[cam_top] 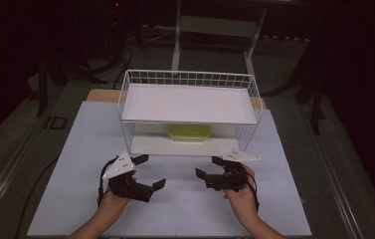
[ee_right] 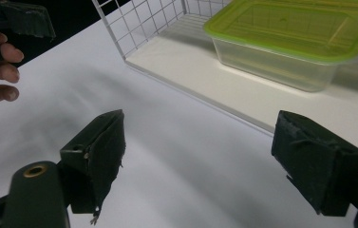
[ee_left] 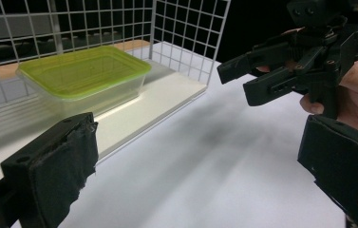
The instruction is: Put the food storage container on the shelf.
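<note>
I see my left gripper (cam_top: 150, 172) and right gripper (cam_top: 208, 167) spread wide, holding nothing, over the white table (cam_top: 85, 149). A clear green-lidded plastic box (cam_top: 189, 132) sits on the white wire rack's (cam_top: 190, 79) lower shelf.

A clear container (cam_top: 189, 132) with a green lid (ee_left: 84, 71) — closed, upright — sits on the rack's (cam_top: 190, 107) lower shelf, toward twelve o'clock.

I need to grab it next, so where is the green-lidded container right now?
The green-lidded container sits on the lower shelf of the white wire rack, under the upper shelf, near the middle in the high view, beyond both open hand-held grippers.
</note>
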